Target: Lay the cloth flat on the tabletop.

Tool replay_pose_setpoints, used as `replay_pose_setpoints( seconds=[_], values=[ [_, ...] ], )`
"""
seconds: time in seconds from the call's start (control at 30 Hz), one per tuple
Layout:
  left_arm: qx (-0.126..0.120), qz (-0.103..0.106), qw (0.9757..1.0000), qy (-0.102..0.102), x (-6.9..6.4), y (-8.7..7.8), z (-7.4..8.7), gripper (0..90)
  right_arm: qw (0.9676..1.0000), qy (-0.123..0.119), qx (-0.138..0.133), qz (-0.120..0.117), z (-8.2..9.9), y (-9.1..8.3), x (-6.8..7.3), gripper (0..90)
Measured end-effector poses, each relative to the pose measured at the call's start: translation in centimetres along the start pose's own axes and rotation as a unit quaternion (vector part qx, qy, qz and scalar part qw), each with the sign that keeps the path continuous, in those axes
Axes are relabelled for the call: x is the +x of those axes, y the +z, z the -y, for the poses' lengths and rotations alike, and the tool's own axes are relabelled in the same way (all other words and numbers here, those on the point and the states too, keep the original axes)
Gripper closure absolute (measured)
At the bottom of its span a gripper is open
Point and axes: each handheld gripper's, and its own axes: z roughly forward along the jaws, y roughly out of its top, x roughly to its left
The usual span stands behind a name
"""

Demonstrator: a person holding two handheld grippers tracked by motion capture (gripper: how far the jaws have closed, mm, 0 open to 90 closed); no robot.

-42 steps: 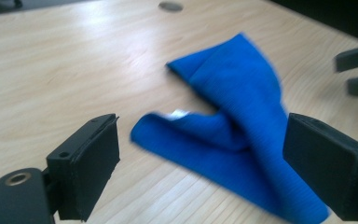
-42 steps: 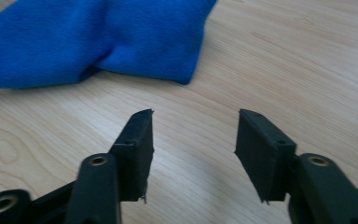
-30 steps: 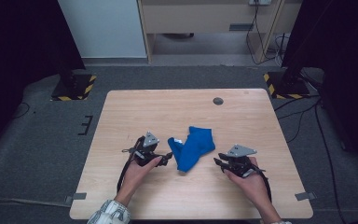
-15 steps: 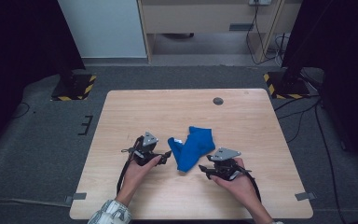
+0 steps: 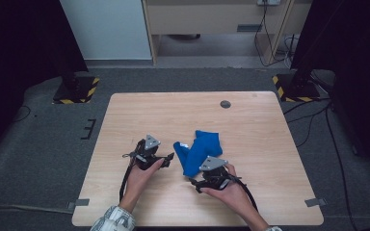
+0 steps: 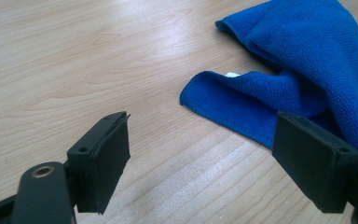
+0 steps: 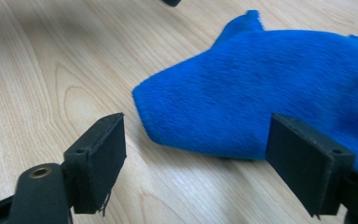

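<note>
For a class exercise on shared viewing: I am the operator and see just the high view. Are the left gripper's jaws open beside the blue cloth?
Observer: Yes, the left gripper stands open, with a cloth corner lying just ahead of its jaws.
Operator: Anything on that cloth I would miss?
Observer: A small white tag peeks from a fold.
Operator: And the right gripper?
Observer: The right gripper is open too, with the cloth's near edge between its jaws, ungripped.
</note>
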Motion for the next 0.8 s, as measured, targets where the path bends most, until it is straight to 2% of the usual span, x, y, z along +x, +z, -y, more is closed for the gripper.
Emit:
replay_pose_setpoints(
  seconds=[0.07,0.13,0.2,0.23,0.3,0.4,0.53,0.6,0.67,0.8],
  values=[
    [-0.003,-0.001,1.0,-0.003,0.0,0.0,0.0,18.2,0.9996,-0.025,0.003,0.011,-0.2,0.4,0.7,23.3],
    [-0.004,0.0,1.0,-0.001,0.0,0.0,-0.1,18.2,0.9991,-0.039,0.008,0.015,-0.3,0.8,1.0,29.1],
    [-0.003,0.001,1.0,-0.001,-0.1,0.0,0.0,18.2,0.9987,-0.046,0.009,0.018,-0.4,1.1,1.1,37.3],
    [-0.003,0.001,1.0,0.0,-0.1,0.0,0.0,18.2,0.9984,-0.05,0.009,0.024,-0.5,1.2,1.1,44.8],
    [-0.003,0.003,1.0,0.0,-0.1,0.0,-0.1,18.2,0.9987,-0.045,0.004,0.024,-0.6,1.1,1.0,61.6],
    [-0.003,0.008,1.0,0.002,-0.1,0.0,-0.1,18.2,0.9992,-0.032,-0.016,0.02,-0.8,0.7,0.5,77.6],
    [-0.001,0.017,0.9999,0.004,-0.3,0.0,-0.1,18.3,0.9989,-0.018,-0.039,0.021,-1.5,-0.5,-0.3,84.4],
    [-0.004,0.025,0.9997,-0.003,-0.3,0.0,-0.2,18.4,0.9984,-0.015,-0.048,0.025,-1.9,-1.3,-0.8,85.7],
    [-0.006,0.023,0.9997,0.004,-0.5,-0.1,-0.3,18.6,0.998,-0.008,-0.055,0.03,-2.3,-2.1,-1.3,86.8],
    [-0.01,0.029,0.9995,0.002,-0.6,-0.2,-0.4,19.3,0.9975,0.002,-0.063,0.033,-2.9,-3.4,-2.2,87.3]
  ],
)
